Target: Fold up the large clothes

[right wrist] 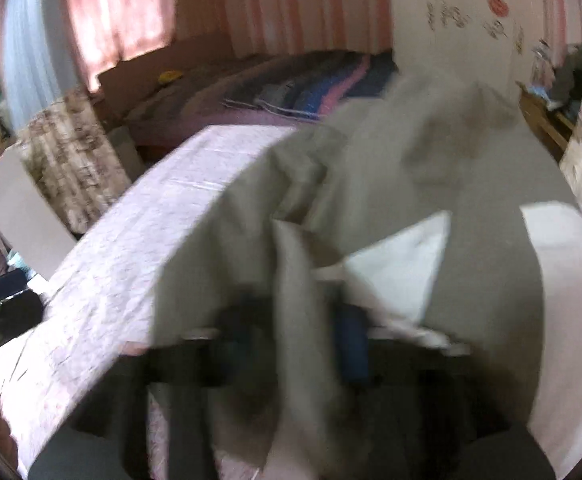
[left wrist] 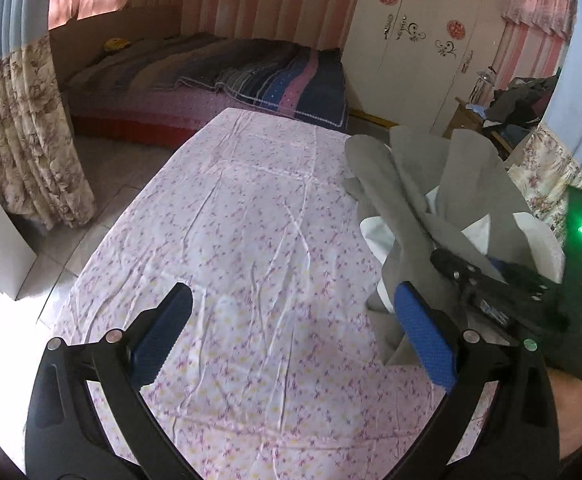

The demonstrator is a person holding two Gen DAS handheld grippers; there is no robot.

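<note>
Your left gripper is spread wide and empty, its two blue-padded fingers framing a bare stretch of the floral sheet that covers the table in front of you. Nothing lies between the fingers.

Your right gripper is to the right of it, and from the left wrist view it is raised above the table's right edge with a grey garment bunched in its grip. The right wrist view is badly blurred, but a band of the grey cloth runs down between the two blue pads, which sit close together, so the gripper looks clamped on the fabric. The garment hangs in loose folds with white lining showing, and most of it is off the sheet, not laid flat.

Beyond the table are a bed with a striped blanket, a white wardrobe, and floral curtains to the left.

The likely risks: the garment is held at one bunched point, so it may land crumpled or slide off the right edge when lowered. If you reach in with the left gripper while the cloth swings, you may catch several layers or the sheet instead of one edge.
</note>
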